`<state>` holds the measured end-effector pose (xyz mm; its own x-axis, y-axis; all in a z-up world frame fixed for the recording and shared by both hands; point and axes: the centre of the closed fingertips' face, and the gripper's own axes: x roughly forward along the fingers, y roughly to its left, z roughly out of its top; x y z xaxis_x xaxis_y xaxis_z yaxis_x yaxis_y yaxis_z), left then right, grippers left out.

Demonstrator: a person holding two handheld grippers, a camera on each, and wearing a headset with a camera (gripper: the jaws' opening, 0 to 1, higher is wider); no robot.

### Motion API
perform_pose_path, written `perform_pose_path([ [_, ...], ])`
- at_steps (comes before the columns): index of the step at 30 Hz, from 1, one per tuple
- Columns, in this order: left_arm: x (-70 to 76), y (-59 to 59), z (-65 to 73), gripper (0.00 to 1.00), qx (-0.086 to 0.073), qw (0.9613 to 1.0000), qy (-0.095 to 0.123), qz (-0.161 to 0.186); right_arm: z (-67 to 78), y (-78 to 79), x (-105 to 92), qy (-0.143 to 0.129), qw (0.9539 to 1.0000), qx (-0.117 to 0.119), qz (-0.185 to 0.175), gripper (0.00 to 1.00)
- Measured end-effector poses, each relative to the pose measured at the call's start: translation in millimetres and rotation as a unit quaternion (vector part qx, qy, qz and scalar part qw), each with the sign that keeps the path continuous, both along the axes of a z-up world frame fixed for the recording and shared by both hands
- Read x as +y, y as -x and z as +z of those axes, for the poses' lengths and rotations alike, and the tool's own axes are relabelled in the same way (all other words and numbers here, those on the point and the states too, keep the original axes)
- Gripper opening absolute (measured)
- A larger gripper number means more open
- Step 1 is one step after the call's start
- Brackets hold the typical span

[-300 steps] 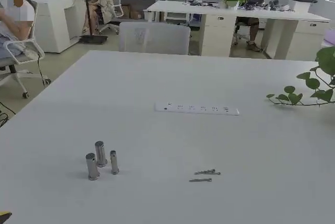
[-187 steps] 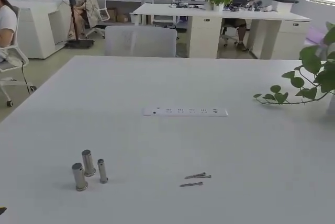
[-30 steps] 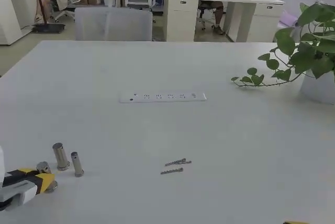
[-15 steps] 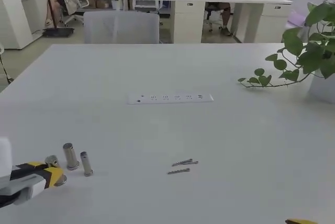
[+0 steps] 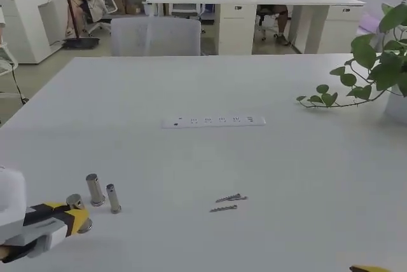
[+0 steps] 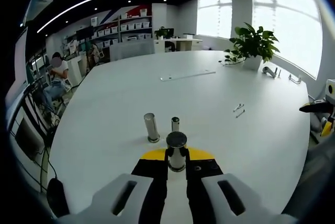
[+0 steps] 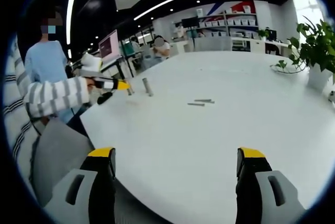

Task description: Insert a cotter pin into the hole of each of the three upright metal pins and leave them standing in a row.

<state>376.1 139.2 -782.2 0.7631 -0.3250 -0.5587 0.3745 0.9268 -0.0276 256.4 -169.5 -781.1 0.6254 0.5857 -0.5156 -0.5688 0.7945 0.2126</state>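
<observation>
**A:** What do the task's things look like?

**B:** There are three short pins of shiny grey metal, each with a flat cap. All three stand upright in a tight cluster at the near left of the white table (image 5: 286, 157). The nearest pin (image 6: 176, 145) sits between the jaws of my left tongs (image 6: 177, 156). The jaws are drawn in narrow and closed on its lower sides. Just beyond it stand the thick pin (image 6: 152, 127) on the left and the thin pin (image 6: 175, 124) on the right, close together but apart from each other.

**A:** And the cotter pins?

**B:** The cotter pins (image 5: 230, 198) lie flat, side by side, well to the right of the cluster near the middle of the table. They are too small for me to count surely.

**A:** What about your other hand?

**B:** My right tongs (image 7: 175, 182) hang over the near right edge of the table. The jaws are spread wide and there is nothing between them.

**A:** What else is around?

**B:** A white power strip (image 5: 213, 121) lies flat farther back. A leafy plant (image 5: 375, 62) trails in from the far right. A grey chair (image 5: 156, 35) stands at the far edge of the table.

**A:** Does anything stand in the way?

**B:** From my head view, the yellow-and-black tip of the left tongs covers most of the nearest pin, so only its cap shows. In the right gripper view my striped sleeve (image 7: 52, 96) reaches in from the left.
</observation>
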Motion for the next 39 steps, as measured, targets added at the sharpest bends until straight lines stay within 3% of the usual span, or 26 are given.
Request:
perform_pose_path([
  [20, -23.0, 23.7, 18.4, 0.10, -0.010, 0.9999, -0.004, -0.002, 0.4, -1.3, 4.8, 0.000, 0.9999, -0.002, 0.014, 0.97],
  [29, -35.1, 34.2, 17.0, 0.10, -0.005, 0.9999, -0.010, -0.005, -0.3, 0.7, 4.9, 0.001, 0.9999, -0.002, 0.017, 0.97],
  [39, -50.5, 35.5, 6.7, 0.10, 0.000, 0.9997, -0.012, -0.020, -0.5, 1.9, 4.9, 0.002, 0.9999, -0.003, 0.017, 0.97],
])
